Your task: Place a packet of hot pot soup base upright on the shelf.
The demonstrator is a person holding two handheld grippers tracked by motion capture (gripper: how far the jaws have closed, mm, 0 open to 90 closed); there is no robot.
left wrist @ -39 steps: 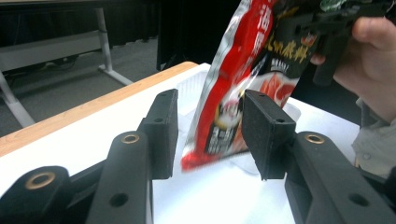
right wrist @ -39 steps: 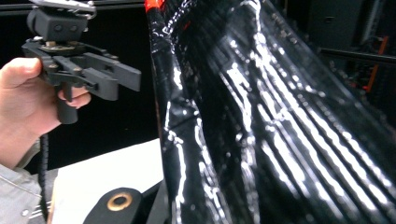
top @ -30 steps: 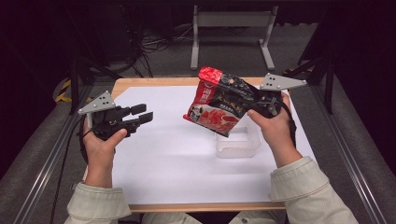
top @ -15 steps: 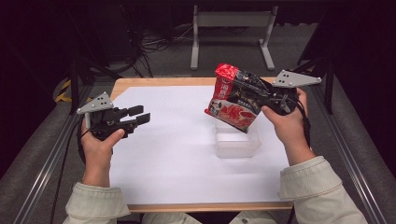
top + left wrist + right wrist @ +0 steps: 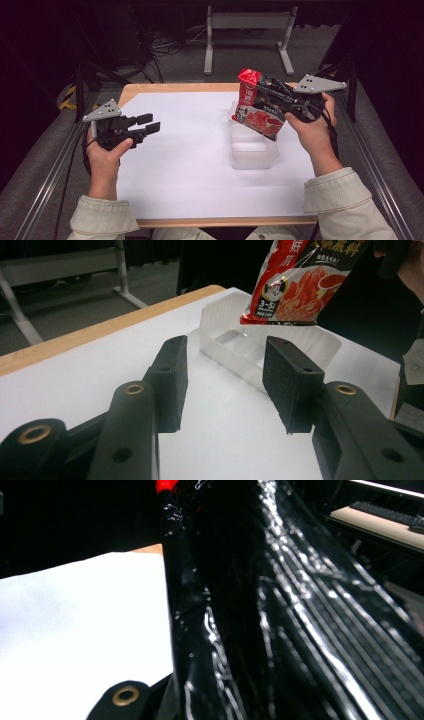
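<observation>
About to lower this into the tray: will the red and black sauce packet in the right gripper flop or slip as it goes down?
Likely semi-floppy: the packet hangs tilted from the right gripper, which is clamped on one end, over the clear tray. Its glossy, wrinkled film looks slippery, so it may slide if the grip eases. The thin tray seems light and could shift if bumped.

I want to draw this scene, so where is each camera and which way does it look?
High view: above the person's side, looking forward and down at the white-covered table; both forearms, left gripper, right gripper.
Left gripper view: on that gripper, looking between its open black jaws at the clear plastic tray.
Right gripper view: pressed against the glossy red-and-black food pouch.
Shared: pouch and tray.
</observation>
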